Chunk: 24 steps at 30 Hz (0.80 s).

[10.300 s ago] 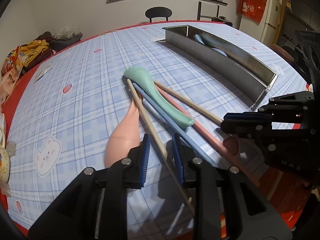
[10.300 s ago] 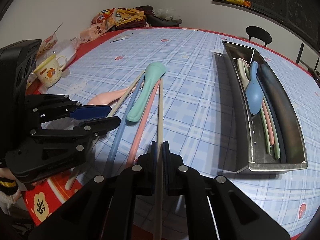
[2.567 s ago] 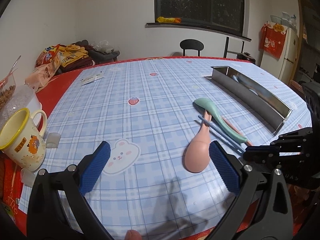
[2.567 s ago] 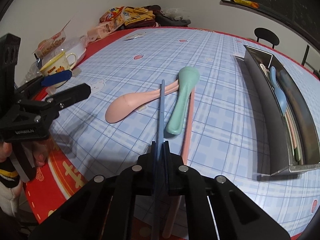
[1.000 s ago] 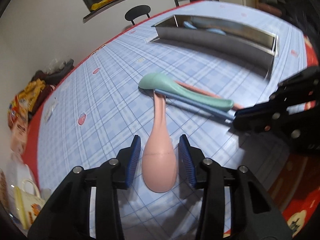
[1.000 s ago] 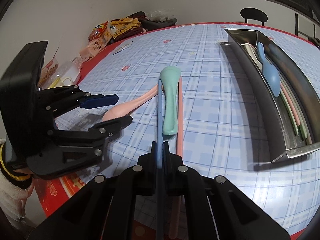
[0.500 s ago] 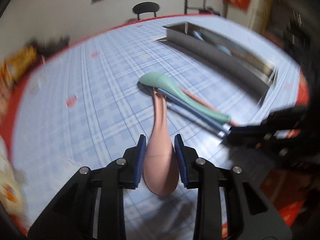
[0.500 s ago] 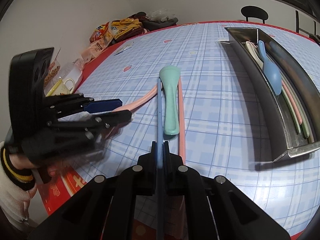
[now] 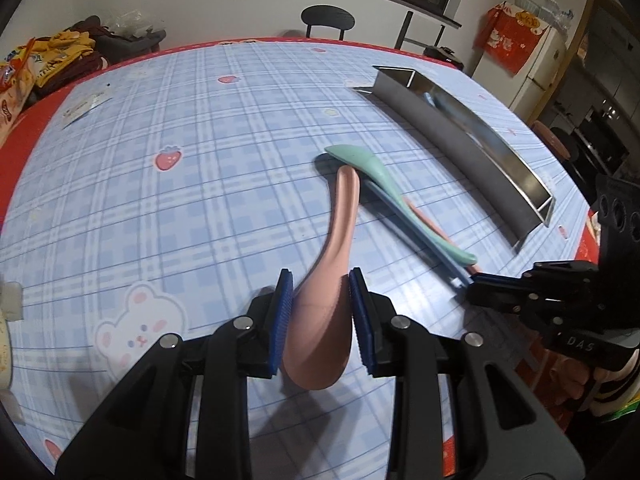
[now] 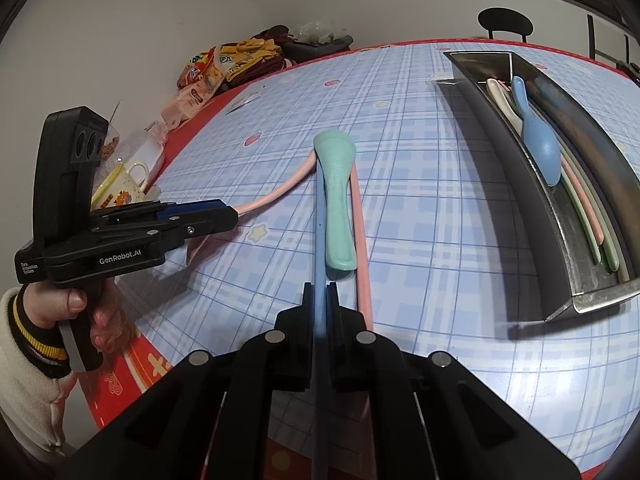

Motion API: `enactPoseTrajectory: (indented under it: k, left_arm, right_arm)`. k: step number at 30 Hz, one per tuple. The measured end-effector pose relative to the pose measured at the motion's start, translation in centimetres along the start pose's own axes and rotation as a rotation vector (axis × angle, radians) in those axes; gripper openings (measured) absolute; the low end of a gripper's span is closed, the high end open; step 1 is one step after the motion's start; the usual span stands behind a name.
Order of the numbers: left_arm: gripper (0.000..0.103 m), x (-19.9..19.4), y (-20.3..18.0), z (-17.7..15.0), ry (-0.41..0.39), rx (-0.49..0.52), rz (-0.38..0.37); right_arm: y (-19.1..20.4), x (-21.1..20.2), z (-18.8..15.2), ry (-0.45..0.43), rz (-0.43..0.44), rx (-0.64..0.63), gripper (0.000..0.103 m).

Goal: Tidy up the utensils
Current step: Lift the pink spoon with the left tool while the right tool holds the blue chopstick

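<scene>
Blue-checked cloth covers the surface point(image 9: 200, 168), and on it our left claw point(image 9: 322, 312) has its pads pressed on the bowl of the pink spoon point(image 9: 332, 280); its handle runs up-frame toward the green spoon point(image 9: 384, 184). Our right claw point(image 10: 320, 300) is clamped tight on the blue chopstick point(image 10: 320, 216), lower right in the left view. We judge the metal tray point(image 9: 460, 132), upper right, lies nearer our right hand.
</scene>
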State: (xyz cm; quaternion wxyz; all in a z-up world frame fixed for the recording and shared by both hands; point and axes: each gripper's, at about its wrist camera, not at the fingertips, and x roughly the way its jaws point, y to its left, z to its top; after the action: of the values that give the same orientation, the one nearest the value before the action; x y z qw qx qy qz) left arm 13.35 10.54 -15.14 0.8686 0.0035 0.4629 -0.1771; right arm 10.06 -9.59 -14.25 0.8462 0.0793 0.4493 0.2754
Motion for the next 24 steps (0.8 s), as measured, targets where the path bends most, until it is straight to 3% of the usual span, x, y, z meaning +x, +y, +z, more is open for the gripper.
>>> enactPoseTrajectory:
  k: [8, 15, 18, 21, 24]
  left_arm:
    - [0.032, -0.5, 1.2, 0.1, 0.012, 0.000, 0.033]
    - [0.031, -0.7, 6.0, -0.7, -0.015, -0.280, -0.167]
    - [0.031, -0.8, 7.1, -1.1, -0.024, -0.341, -0.208]
    - [0.030, -0.9, 7.6, -1.3, -0.032, -0.361, -0.197]
    - [0.022, -0.9, 7.9, -1.7, -0.025, -0.349, -0.155]
  right_arm:
    - [0.0, 0.0, 0.0, 0.001, 0.002, -0.002, 0.006]
    - [0.1, 0.0, 0.0, 0.002, 0.003, -0.001, 0.006]
    - [0.1, 0.0, 0.0, 0.001, 0.003, 0.000, 0.006]
    - [0.1, 0.0, -0.1, 0.002, 0.004, 0.000, 0.006]
    - [0.1, 0.0, -0.1, 0.002, 0.005, 0.001, 0.006]
